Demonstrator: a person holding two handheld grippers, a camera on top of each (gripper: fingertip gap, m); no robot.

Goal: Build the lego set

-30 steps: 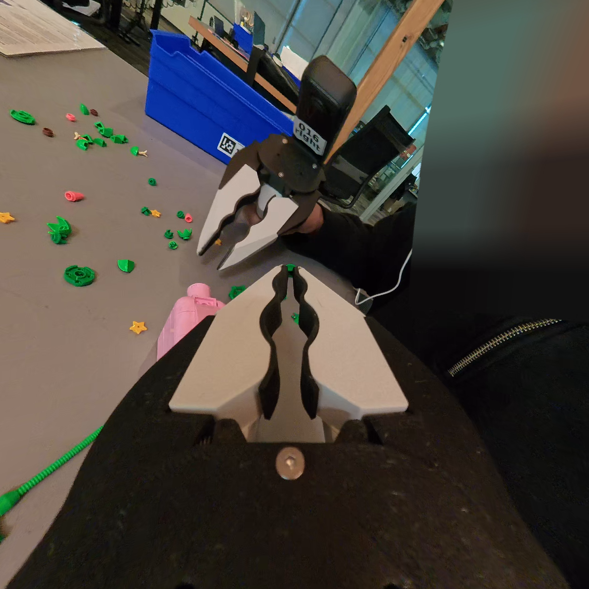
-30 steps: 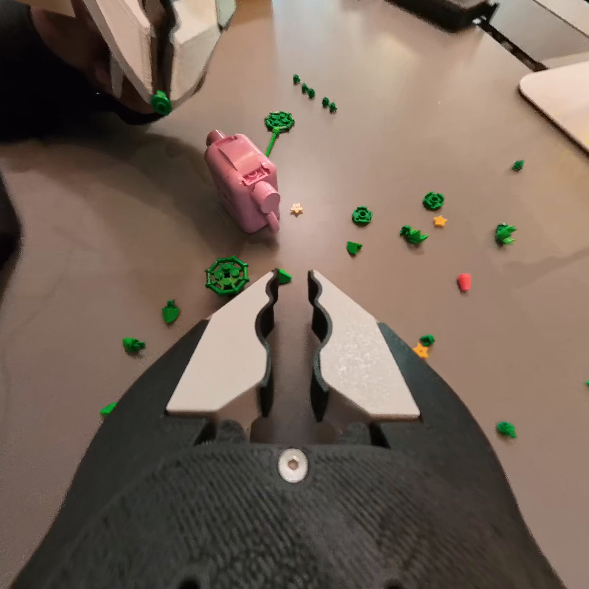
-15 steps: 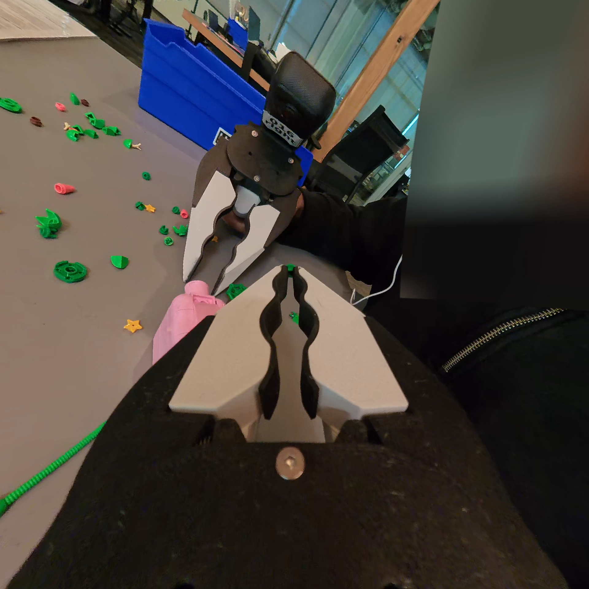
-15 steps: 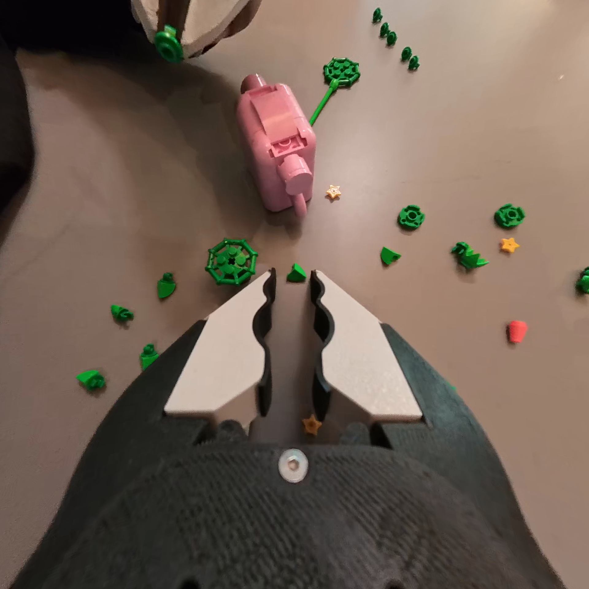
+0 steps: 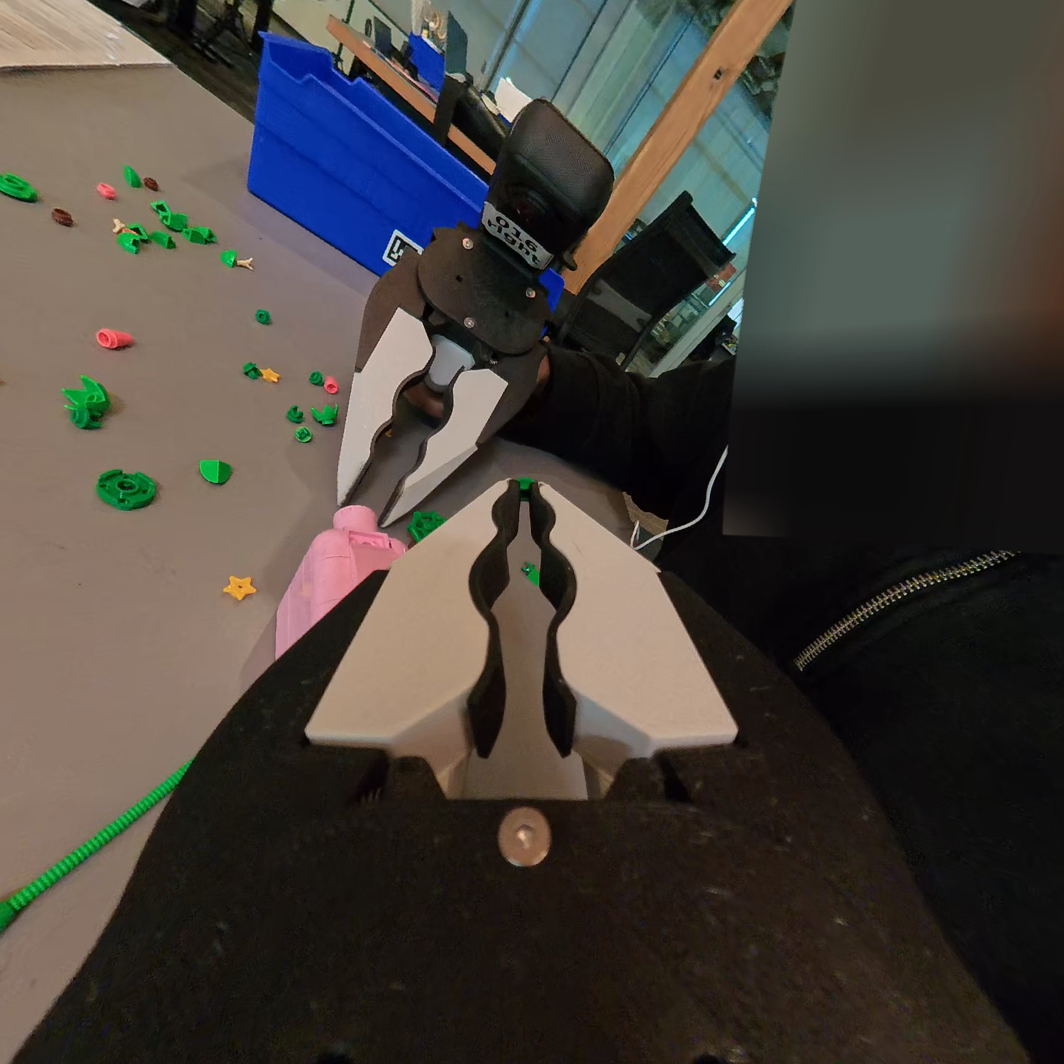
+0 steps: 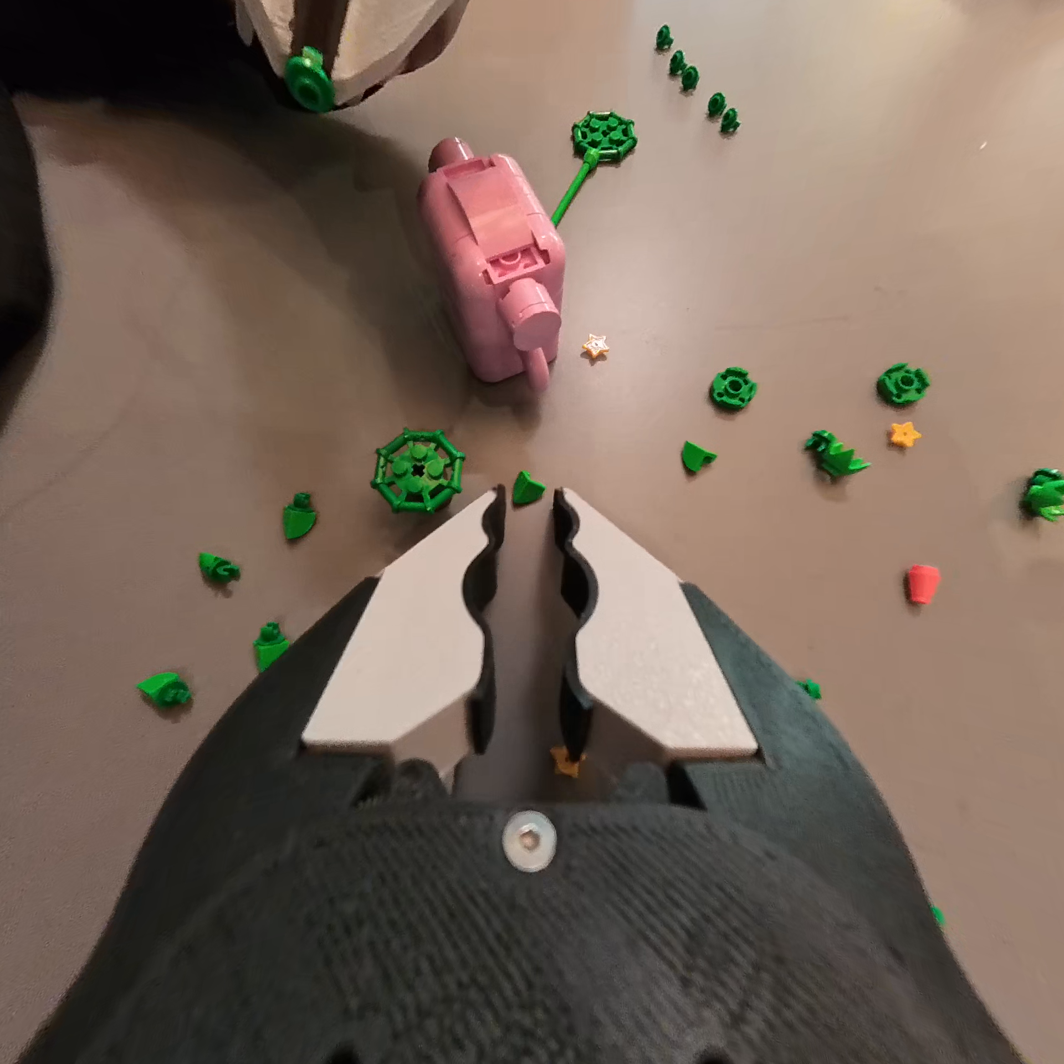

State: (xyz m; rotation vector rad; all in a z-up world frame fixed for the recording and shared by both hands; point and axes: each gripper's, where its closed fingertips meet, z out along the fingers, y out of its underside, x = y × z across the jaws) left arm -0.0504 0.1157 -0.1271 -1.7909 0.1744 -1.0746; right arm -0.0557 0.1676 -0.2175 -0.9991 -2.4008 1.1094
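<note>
My left gripper [image 5: 523, 487] is shut on a small round green piece [image 5: 523, 483], held above the table; it also shows at the top left of the right wrist view [image 6: 310, 86]. My right gripper [image 6: 527, 492] is open and low over the table, its tips on either side of a small green leaf piece [image 6: 527, 488]. It shows in the left wrist view [image 5: 368, 512], pointing down beside the pink watering can [image 5: 322, 570]. The pink can [image 6: 495, 270] lies on its side just beyond the leaf. A green web wheel [image 6: 418, 470] lies left of my right tips.
Green, orange and red small pieces are scattered over the grey table [image 6: 173, 345]. A green wheel on a stem [image 6: 601, 138] lies behind the can. A blue bin [image 5: 345, 167] stands at the far table edge. A person's dark sleeve [image 5: 604, 403] is behind the right gripper. One gripper's finger ends stand about 11 centimeters off the other's. The pink can [image 6: 495, 270] is about 5 centimeters from my left fingertips.
My right gripper has moved forward and down toward the pink can, so the green leaf piece now sits at its tips. My left gripper has stayed still with the round green piece.
</note>
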